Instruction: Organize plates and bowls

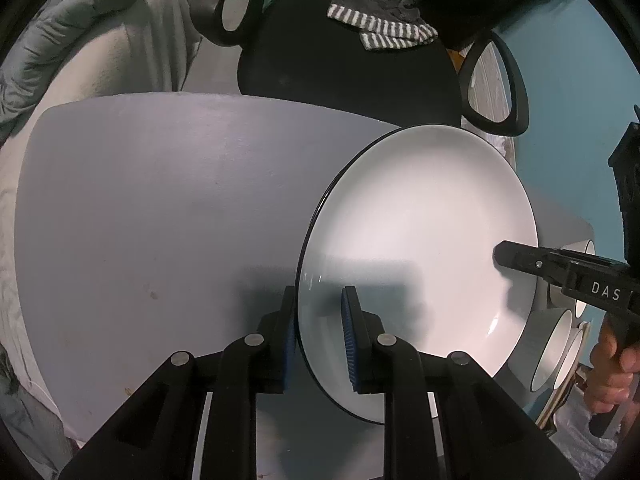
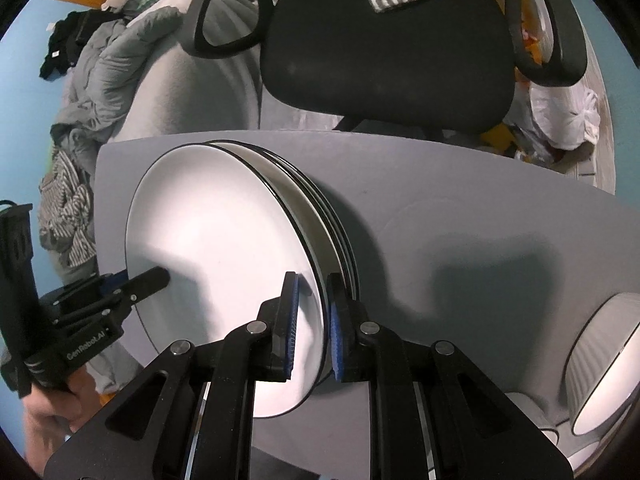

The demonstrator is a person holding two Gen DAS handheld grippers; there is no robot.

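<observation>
Both claws are on the same white plate [image 1: 420, 248], one per side. In the left wrist view the left claw [image 1: 320, 336] straddles the plate's black rim at lower centre with its blue pads [image 1: 349, 340] either side, looking clamped on it, though the pad contact is hard to confirm. The right claw [image 2: 310, 328] grips the opposite edge the same way. That plate sits at the centre-left of the right view, atop a stack of plates [image 2: 320, 208] on the grey desk [image 2: 460, 220]. Ribbed bowls [image 2: 604, 364] sit at lower right, an office chair [image 2: 384, 52] behind.
</observation>
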